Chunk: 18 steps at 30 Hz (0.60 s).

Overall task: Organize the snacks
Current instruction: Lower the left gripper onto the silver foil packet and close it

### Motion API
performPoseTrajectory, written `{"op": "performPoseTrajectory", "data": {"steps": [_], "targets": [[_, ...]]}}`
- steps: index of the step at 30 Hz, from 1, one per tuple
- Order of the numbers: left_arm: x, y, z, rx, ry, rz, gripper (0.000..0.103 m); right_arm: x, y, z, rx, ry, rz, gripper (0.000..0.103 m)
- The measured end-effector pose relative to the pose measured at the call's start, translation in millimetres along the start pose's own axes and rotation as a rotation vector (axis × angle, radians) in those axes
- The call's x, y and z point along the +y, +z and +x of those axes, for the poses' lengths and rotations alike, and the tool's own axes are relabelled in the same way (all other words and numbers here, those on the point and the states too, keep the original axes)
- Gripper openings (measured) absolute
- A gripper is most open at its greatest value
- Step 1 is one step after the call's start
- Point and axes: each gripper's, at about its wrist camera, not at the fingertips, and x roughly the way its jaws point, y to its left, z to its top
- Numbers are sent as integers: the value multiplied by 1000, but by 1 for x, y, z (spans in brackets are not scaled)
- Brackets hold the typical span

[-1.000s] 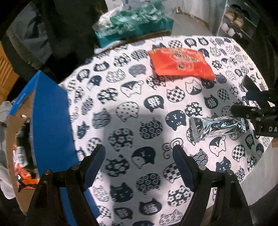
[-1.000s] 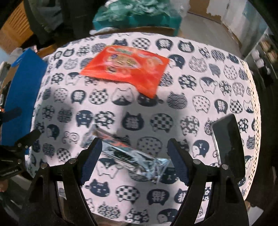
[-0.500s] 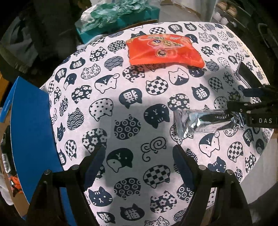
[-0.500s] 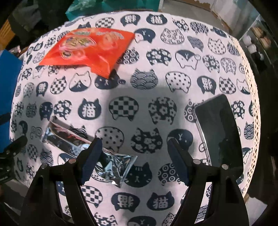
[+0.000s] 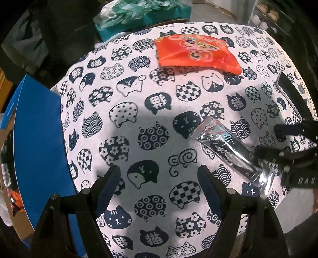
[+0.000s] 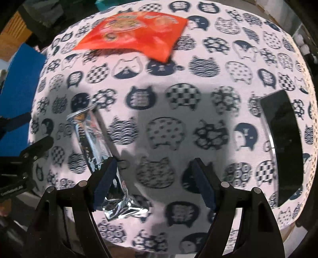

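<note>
A silver foil snack bar (image 5: 228, 147) lies on the cat-print tablecloth (image 5: 139, 99); it also shows in the right wrist view (image 6: 93, 146). An orange snack bag (image 5: 195, 52) lies flat at the far side, also in the right wrist view (image 6: 135, 32). My left gripper (image 5: 159, 182) is open and empty above the cloth, left of the bar. My right gripper (image 6: 153, 178) is open; its left finger (image 6: 105, 180) is over the bar's near end, the bar lying mostly left of the gap. The right gripper shows in the left wrist view (image 5: 278, 144).
A blue cardboard box (image 5: 37, 139) stands open at the table's left edge, with orange packets inside (image 5: 14, 198). A black phone (image 6: 282, 142) lies at the table's right edge. A teal box with a plastic bag (image 5: 143, 13) stands beyond the table.
The silver bar has turned on the cloth, its far end swinging away from me. My right gripper has shifted so the bar sits at its left finger. The left gripper has moved slightly.
</note>
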Motion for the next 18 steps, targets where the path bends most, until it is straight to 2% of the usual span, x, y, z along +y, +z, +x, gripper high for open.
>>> {"op": "performPoseTrajectory", "data": {"steps": [10,14,18], "targets": [[14,-2,-1,9,1,-34,81,56,0,17,25,77,-73,78],[10,0,-4,-1,-28,-38,83,58,5,16,22,53,-85,78],[-2,1,-1,19,-96,-44,83,49,6,11,10,4,-88,78]]}}
